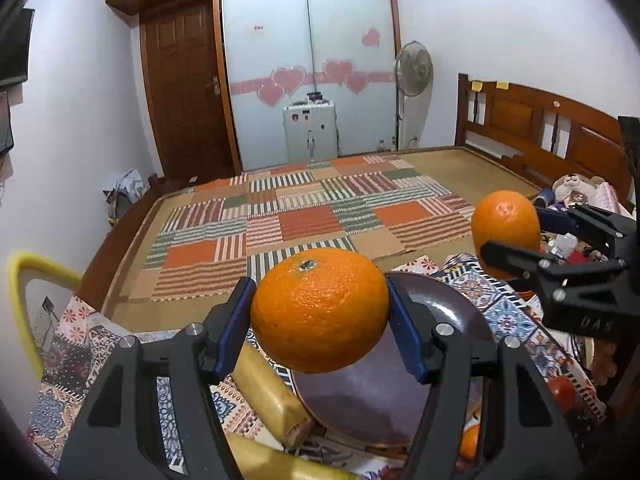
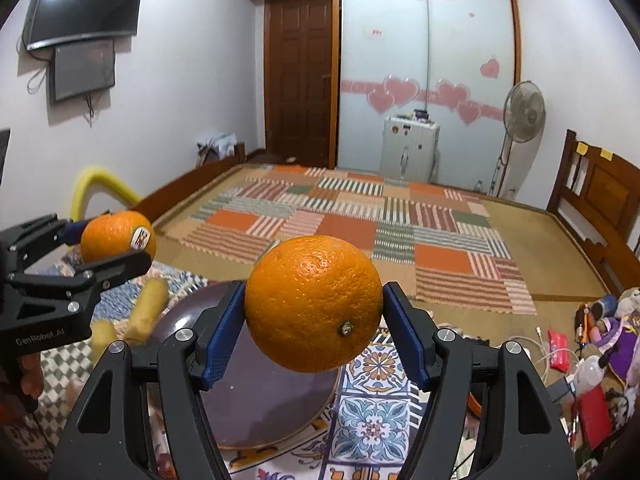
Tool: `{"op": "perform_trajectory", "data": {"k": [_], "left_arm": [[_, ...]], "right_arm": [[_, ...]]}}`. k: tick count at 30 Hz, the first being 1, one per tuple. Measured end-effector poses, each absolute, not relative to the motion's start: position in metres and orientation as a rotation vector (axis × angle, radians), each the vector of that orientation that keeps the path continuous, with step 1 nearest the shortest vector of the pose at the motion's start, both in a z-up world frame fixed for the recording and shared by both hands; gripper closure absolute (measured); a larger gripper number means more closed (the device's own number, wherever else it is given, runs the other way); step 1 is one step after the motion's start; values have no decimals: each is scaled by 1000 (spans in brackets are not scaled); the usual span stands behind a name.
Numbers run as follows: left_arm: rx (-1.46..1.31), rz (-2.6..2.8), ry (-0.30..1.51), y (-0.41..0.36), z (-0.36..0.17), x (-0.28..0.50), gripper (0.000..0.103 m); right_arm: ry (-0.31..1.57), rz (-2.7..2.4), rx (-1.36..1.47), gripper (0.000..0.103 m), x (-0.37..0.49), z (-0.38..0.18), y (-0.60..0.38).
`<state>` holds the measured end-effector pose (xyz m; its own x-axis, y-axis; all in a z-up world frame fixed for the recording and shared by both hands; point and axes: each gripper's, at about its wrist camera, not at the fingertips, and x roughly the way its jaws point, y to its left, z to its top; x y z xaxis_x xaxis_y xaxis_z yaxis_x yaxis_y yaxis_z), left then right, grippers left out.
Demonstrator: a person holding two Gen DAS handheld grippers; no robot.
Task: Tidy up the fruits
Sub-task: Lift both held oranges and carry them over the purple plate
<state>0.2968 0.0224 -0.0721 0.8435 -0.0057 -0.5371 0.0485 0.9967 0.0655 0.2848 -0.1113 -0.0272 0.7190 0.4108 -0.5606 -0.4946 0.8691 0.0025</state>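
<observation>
Dark round plate is half hidden behind both grippers; yellow bananas beside it are cut off by the left gripper's frame and blurred in the right wrist view. Left gripper is clamped on a stickered round orange, above the plate's left rim. Right gripper is clamped on a second plain orange, above the plate's right rim.

Bananas lie left of plate, seemingly touching it.

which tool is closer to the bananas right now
Left. The left tool, holding an orange, hovers right above the bananas; the right tool sits across the plate from them.
</observation>
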Motion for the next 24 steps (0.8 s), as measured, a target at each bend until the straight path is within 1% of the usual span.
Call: {"op": "perform_trajectory", "data": {"k": [10, 21, 24], "left_arm": [[76, -36, 715, 19, -103, 344, 38], [61, -86, 898, 17, -132, 378, 38], [74, -87, 922, 15, -136, 382, 38]], "right_arm": [[710, 536, -218, 38, 316, -49, -95], [817, 597, -284, 38, 330, -61, -82], [826, 601, -304, 38, 332, -63, -79]]}}
